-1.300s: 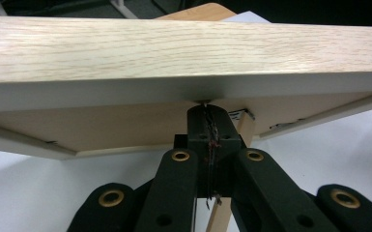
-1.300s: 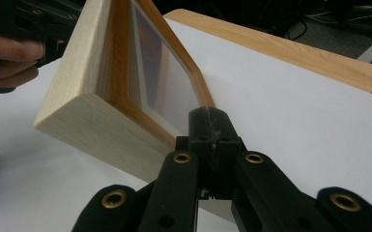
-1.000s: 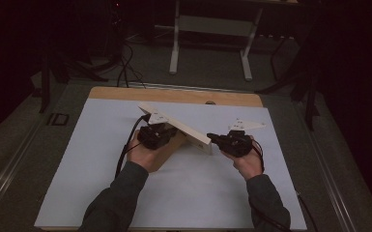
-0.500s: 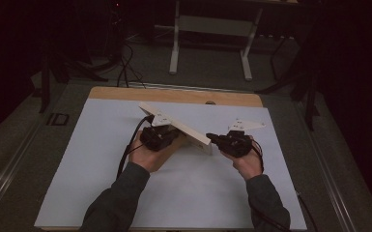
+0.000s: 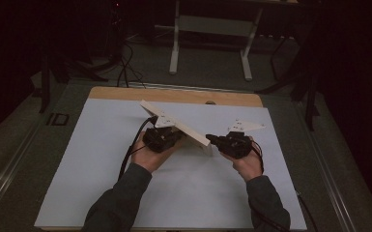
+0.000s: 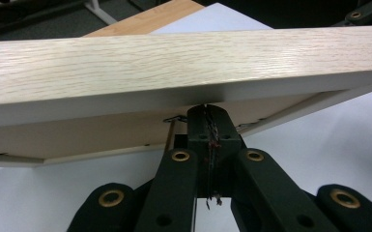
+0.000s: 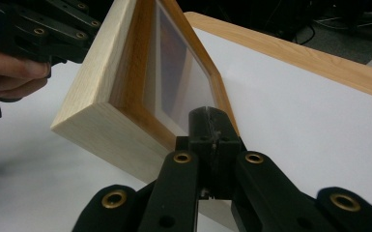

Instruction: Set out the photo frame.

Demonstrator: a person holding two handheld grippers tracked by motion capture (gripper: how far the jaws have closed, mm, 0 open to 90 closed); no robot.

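Observation:
A light wooden picture frame [image 5: 179, 127] stands tilted on one edge over the white sheet, between my two grippers. In the left gripper view its back panel and broad oak side [image 6: 174, 63] cross the top. My left gripper [image 6: 207, 112] is shut, its tips up against the back's lower edge near a small metal clip. The left gripper [image 5: 170, 137] sits under the frame in the high view. My right gripper [image 7: 207, 117] is shut too, its tips against the frame's front [image 7: 125, 77] by the inner rim and glass. It reaches in from the right [image 5: 211, 140].
A white sheet [image 5: 96, 174] covers the table, with a wooden strip [image 5: 125, 93] bare along the far edge. Cables trail from both grippers toward the person. Beyond the table stand a white metal stand [image 5: 207, 29] and dark floor with cables.

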